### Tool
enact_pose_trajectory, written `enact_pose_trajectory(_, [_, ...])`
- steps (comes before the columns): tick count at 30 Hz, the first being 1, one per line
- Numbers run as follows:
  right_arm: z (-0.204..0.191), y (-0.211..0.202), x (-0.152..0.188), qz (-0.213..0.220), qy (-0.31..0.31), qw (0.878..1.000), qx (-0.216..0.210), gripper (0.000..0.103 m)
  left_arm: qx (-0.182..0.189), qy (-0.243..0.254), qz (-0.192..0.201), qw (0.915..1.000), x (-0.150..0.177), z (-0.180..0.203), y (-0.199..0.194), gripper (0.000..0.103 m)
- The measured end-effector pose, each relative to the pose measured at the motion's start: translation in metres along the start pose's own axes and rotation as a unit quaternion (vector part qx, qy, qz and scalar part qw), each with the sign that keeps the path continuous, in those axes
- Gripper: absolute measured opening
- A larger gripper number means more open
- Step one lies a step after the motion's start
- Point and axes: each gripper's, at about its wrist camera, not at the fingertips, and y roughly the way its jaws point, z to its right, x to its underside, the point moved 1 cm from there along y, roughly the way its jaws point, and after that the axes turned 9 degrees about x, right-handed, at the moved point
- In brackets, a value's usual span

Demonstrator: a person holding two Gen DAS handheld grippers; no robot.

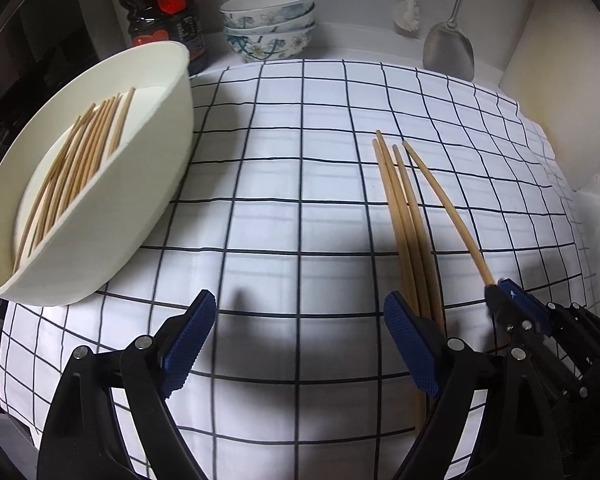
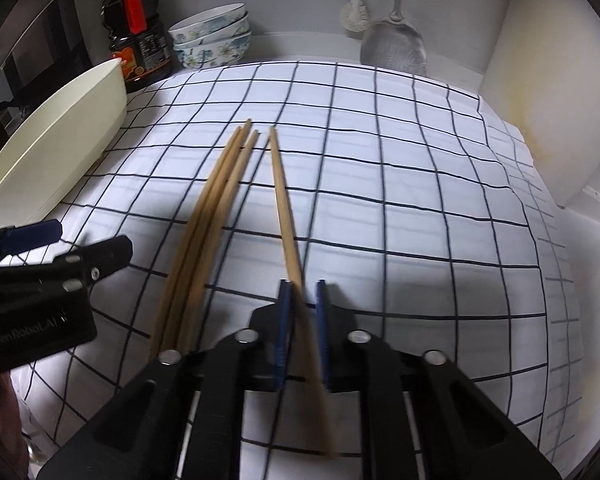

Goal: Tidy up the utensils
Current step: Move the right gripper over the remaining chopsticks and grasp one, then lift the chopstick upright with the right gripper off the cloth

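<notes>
Three wooden chopsticks (image 1: pixel 400 208) (image 2: pixel 216 200) lie side by side on the checked cloth (image 1: pixel 284 168). A fourth chopstick (image 1: pixel 446 208) (image 2: pixel 286 216) angles away from them, and my right gripper (image 1: pixel 500 292) (image 2: pixel 302 284) is shut on its near end. My left gripper (image 1: pixel 300 304) (image 2: pixel 76 244) stands open over the cloth just left of the three, its right finger (image 1: pixel 410 344) beside them, nothing between its jaws. A cream oval tub (image 1: pixel 140 184) (image 2: pixel 72 132) at the left holds several chopsticks (image 1: pixel 80 152).
At the back stand a dark sauce bottle (image 1: pixel 160 12) (image 2: pixel 136 40) and three stacked floral bowls (image 1: pixel 268 28) (image 2: pixel 212 40). A metal spatula (image 1: pixel 448 48) (image 2: pixel 394 48) and a white brush (image 1: pixel 408 12) (image 2: pixel 356 12) hang on the rear wall. A cream wall panel (image 1: pixel 560 100) bounds the right.
</notes>
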Motion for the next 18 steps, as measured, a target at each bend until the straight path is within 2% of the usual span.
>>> enact_pose_trajectory(11, [0.028,0.004,0.003,0.000,0.025,1.000,0.014,0.010,0.006,0.008,-0.017,0.9998,0.003,0.014,0.020,0.085])
enact_pose_trajectory(18, [0.033,0.004,0.003,-0.001,0.031,0.999,0.015,0.010,0.012,0.002,-0.004,0.9999,0.001,0.013,0.015,0.085])
